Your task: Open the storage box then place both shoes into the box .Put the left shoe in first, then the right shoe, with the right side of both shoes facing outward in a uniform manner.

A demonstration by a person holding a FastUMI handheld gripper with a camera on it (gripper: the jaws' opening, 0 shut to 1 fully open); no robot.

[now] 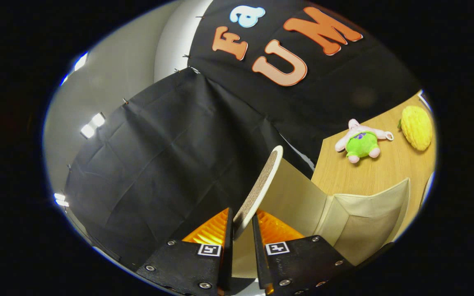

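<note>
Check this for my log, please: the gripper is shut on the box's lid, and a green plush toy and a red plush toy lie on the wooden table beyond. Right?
One slip: the second plush toy is yellow, not red. The gripper view shows the gripper shut on the lid, with the green plush toy on the wooden table beyond.

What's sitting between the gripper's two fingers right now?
The shoe, sole edge-on, is pinched between the gripper fingers in the gripper view, above the open storage box.
</note>
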